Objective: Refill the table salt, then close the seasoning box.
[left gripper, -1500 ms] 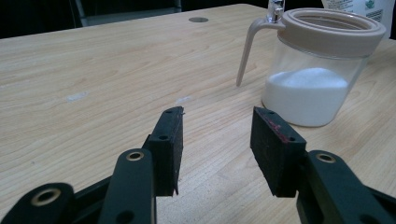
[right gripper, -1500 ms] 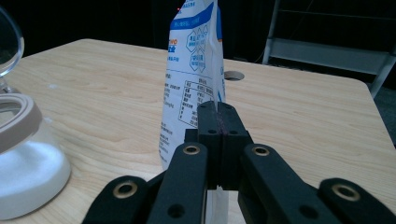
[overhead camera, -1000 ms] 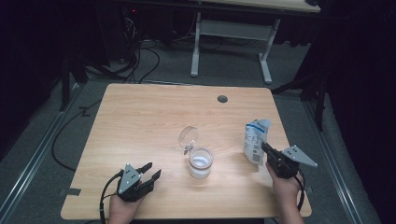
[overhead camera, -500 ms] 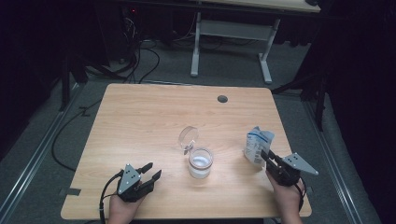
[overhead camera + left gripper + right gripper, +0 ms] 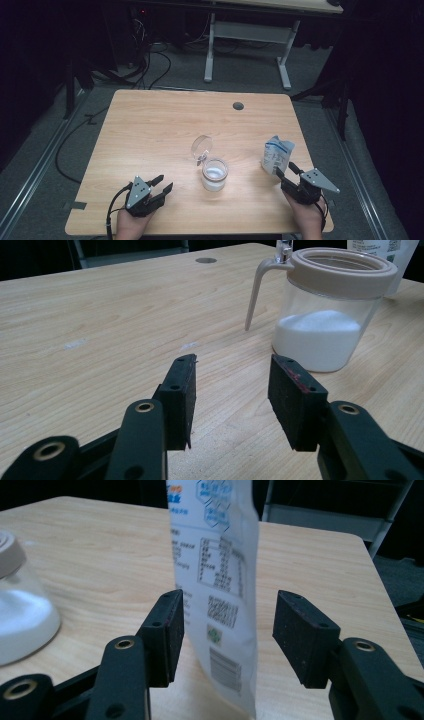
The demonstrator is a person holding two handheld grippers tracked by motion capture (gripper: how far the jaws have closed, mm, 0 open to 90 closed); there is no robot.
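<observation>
A white and blue pouch (image 5: 277, 155) stands upright near the table's right edge. My right gripper (image 5: 285, 169) is just in front of it. In the right gripper view the pouch (image 5: 220, 580) stands between the jaws of that gripper (image 5: 230, 597), which have just been opening and no longer press on it. A clear jar (image 5: 215, 175) holding white powder sits mid-table with its round lid (image 5: 201, 146) flipped up. My left gripper (image 5: 164, 183) rests at the front left, open and empty. In its own view this gripper (image 5: 233, 361) points at the jar (image 5: 325, 325).
A round cable hole (image 5: 238, 106) is set in the wooden table (image 5: 150, 130) near its far edge. Beyond the table stands a white desk frame (image 5: 250, 35), with cables (image 5: 150, 65) on the dark floor.
The right gripper drew slightly toward the near edge with the pouch, then opened its jaws off it. The pouch now stands on the table. The left gripper kept still.
</observation>
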